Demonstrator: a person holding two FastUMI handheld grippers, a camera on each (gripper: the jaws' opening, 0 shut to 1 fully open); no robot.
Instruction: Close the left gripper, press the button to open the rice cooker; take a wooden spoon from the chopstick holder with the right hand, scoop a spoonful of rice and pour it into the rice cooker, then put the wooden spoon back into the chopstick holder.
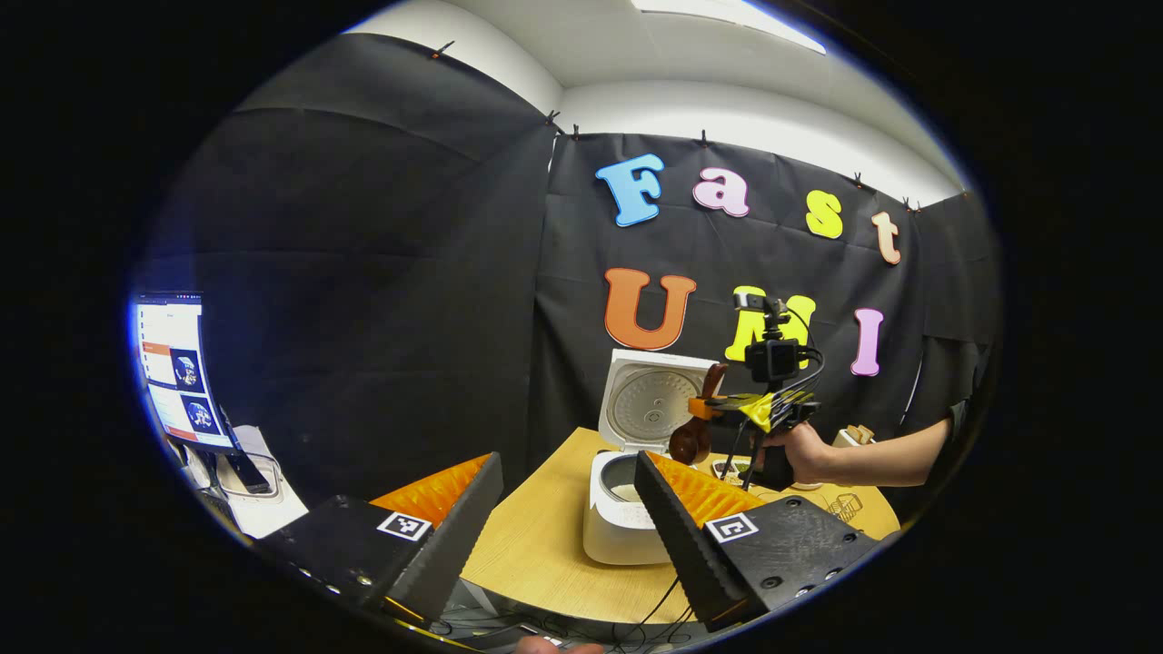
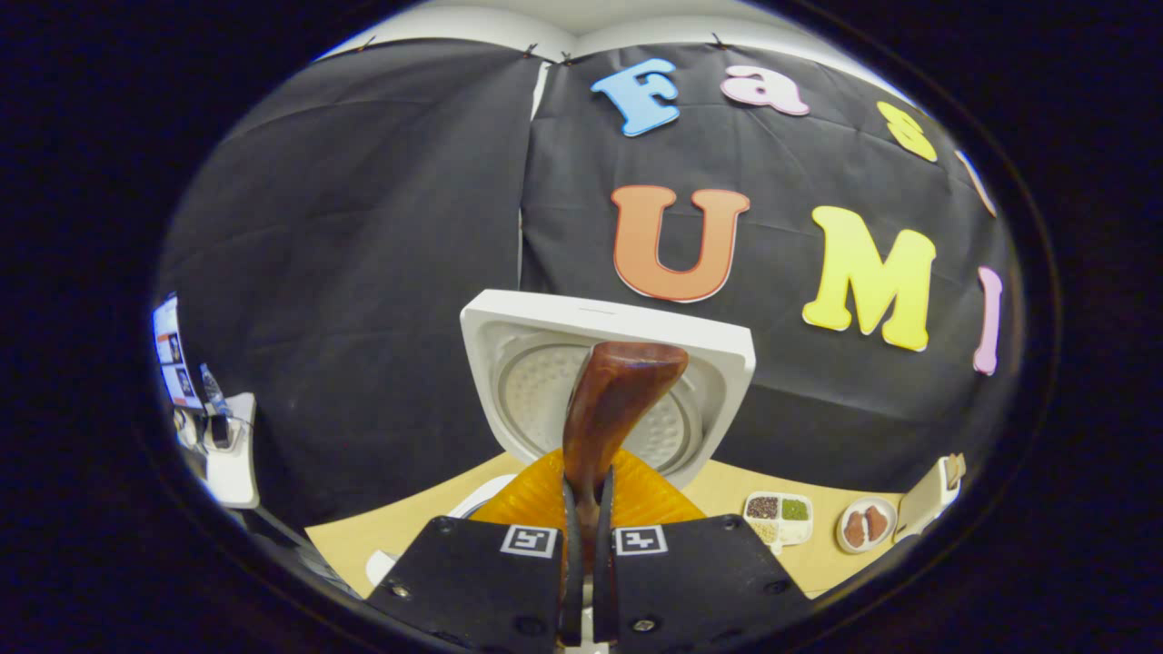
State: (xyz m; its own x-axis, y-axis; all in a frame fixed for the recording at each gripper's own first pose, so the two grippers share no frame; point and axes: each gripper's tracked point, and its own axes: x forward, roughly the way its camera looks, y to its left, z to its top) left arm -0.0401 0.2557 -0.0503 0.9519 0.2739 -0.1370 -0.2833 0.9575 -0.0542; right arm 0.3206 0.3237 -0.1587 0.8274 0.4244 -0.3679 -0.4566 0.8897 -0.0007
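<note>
Glossy dark wooden spoon, smooth white plastic cooker with dull metal inner lid, matt wooden table beneath cooker

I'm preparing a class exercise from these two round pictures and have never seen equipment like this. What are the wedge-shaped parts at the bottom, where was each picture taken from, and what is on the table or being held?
There is no robot here: a person holds a two-finger gripper in each hand, and a fisheye camera rides on each one, looking forward along its jaws.

The left gripper view shows the left gripper with jaws spread open and nothing between them. Beyond it, on the wooden table, stands a white rice cooker with its lid raised. Farther off, a hand holds the right gripper over the cooker.

The right gripper view looks along the right gripper's own jaws, which are closed on a dark wooden spoon pointing up in front of the open lid. Small dishes of food sit on the table to the right. A monitor stands at the far left.
</note>
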